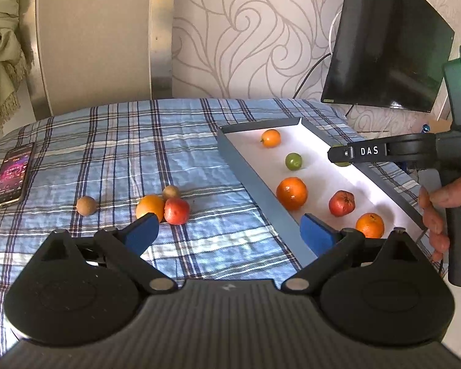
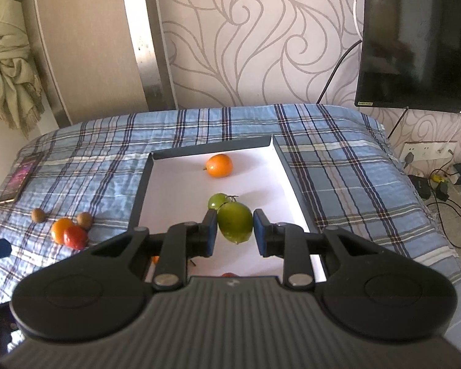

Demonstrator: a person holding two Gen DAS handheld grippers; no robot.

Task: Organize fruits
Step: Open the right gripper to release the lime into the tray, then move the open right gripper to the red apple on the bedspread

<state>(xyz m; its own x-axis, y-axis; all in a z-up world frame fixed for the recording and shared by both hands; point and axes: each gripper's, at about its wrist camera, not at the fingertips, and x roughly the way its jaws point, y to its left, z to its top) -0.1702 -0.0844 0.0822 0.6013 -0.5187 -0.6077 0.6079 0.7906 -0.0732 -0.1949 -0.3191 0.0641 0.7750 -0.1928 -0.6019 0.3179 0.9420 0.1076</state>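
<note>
A grey-blue tray (image 1: 255,184) with a white floor lies on the plaid cloth. It holds an orange (image 1: 271,138), a small green fruit (image 1: 293,161), a big orange (image 1: 292,192), a red fruit (image 1: 341,203) and another orange (image 1: 369,225). My right gripper (image 2: 235,215) is shut on a larger green fruit (image 2: 235,226) just above the tray floor. Left of the tray lie two brown fruits (image 1: 86,205) (image 1: 171,192), an orange (image 1: 150,207) and a red fruit (image 1: 176,210). My left gripper (image 1: 229,220) hangs open over the tray's near left wall with nothing between its fingers.
A phone (image 1: 12,175) with a lit screen lies at the cloth's left edge. A dark monitor (image 1: 384,40) hangs on the wall behind the tray. A person's hand (image 1: 439,209) grips the right tool's handle. Cables and plugs (image 2: 439,184) lie on the floor at right.
</note>
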